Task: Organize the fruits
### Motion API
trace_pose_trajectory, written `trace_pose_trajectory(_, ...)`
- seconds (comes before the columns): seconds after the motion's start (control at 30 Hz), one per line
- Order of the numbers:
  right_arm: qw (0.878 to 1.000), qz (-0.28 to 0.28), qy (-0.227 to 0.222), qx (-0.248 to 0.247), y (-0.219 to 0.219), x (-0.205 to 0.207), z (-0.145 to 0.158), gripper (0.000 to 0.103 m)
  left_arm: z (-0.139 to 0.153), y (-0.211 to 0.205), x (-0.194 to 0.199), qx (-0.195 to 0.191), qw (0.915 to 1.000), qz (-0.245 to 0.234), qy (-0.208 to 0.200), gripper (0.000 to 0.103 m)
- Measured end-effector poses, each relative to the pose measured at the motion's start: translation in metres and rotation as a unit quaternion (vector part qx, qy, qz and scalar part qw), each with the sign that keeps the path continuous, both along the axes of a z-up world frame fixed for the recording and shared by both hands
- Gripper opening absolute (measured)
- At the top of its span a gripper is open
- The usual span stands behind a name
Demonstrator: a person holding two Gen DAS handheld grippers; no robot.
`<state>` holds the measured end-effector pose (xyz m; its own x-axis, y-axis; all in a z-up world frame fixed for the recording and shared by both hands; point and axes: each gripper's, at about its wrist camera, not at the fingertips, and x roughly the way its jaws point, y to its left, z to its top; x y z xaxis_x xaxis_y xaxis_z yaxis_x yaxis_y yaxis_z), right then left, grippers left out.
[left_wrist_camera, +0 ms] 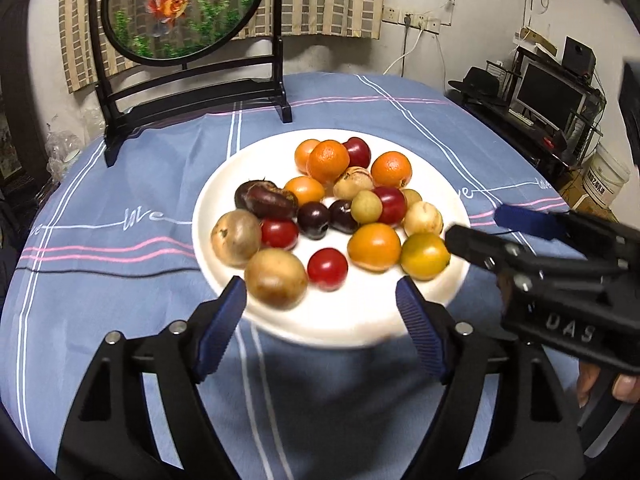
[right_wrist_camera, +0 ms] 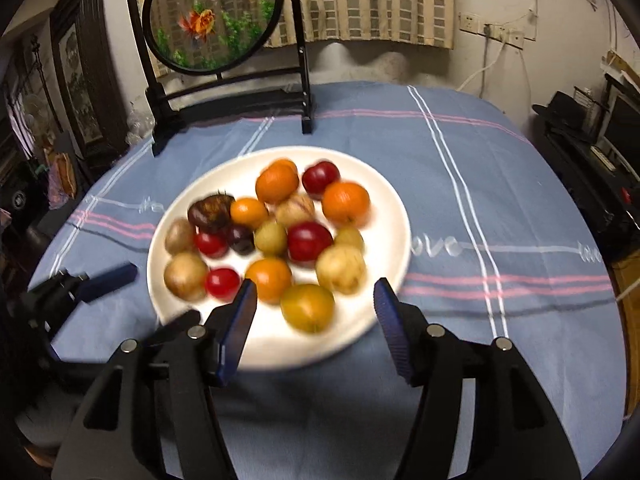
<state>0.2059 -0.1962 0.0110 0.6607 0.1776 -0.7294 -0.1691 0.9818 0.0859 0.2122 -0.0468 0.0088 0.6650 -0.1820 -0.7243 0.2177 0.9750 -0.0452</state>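
A white plate [left_wrist_camera: 340, 320] [right_wrist_camera: 384, 216] on the blue tablecloth holds several fruits: oranges [left_wrist_camera: 328, 160], red plums [left_wrist_camera: 327, 269], dark cherries [left_wrist_camera: 313, 220], brownish round fruits [left_wrist_camera: 276, 278] and a yellow-green one [left_wrist_camera: 424, 256] [right_wrist_camera: 307, 307]. My left gripper [left_wrist_camera: 320, 286] stands open at the plate's near rim, empty, its left pad beside a brownish fruit. In the right wrist view the left gripper [right_wrist_camera: 160, 294] shows at the plate's left edge. My right gripper [right_wrist_camera: 316, 286] is open and empty over the near rim, with the yellow-green fruit just ahead. From the left wrist view the right gripper [left_wrist_camera: 476, 224] reaches in beside that fruit.
A round goldfish screen on a black stand [left_wrist_camera: 180, 12] rises at the table's far edge. The blue striped cloth [left_wrist_camera: 120, 280] covers the round table. A desk with a monitor [left_wrist_camera: 548, 96] and a white bucket [left_wrist_camera: 608, 172] stand off to the right. A hand [left_wrist_camera: 600, 384] holds the right gripper.
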Motion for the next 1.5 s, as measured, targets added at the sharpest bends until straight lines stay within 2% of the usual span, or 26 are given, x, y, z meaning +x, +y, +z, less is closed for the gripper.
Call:
trace_pose_trajectory(0.13,1.000,-0.010,-0.009,0.004,-0.008,-0.022,0.002,0.064,0.005,0.000,-0.021,0.020,0.9997,-0.009,-0.011,0.085)
trace_pose_trajectory(0.33,1.000,-0.021,-0.014,0.007,-0.015,-0.048,0.003,0.064,0.009,0.008,-0.044,0.018,0.9997,0.000,-0.018,0.090)
trace_pose_trajectory(0.7,1.000,-0.016,0.007,-0.003,-0.016,-0.078,-0.025,0.064,-0.011,0.018,-0.084,0.033,0.9991,0.018,-0.017,0.095)
trace_pose_trajectory(0.9,1.000,-0.018,0.011,-0.015,-0.014,-0.083,-0.031,0.064,-0.019,0.018,-0.090,0.035,0.9992,0.019,-0.008,0.095)
trace_pose_trajectory(1.1,1.000,-0.014,0.013,-0.019,-0.012,-0.086,-0.034,0.064,-0.014,0.022,-0.094,0.030,0.9988,0.036,-0.018,0.097)
trace_pose_trajectory(1.37,1.000,-0.015,0.013,-0.024,-0.011,-0.088,-0.033,0.064,-0.012,0.027,-0.093,0.014,0.9990,0.042,-0.008,0.098)
trace_pose_trajectory(1.5,0.999,-0.016,0.014,-0.026,-0.011,-0.088,-0.033,0.064,-0.013,0.026,-0.095,0.027,0.9983,0.050,-0.011,0.098)
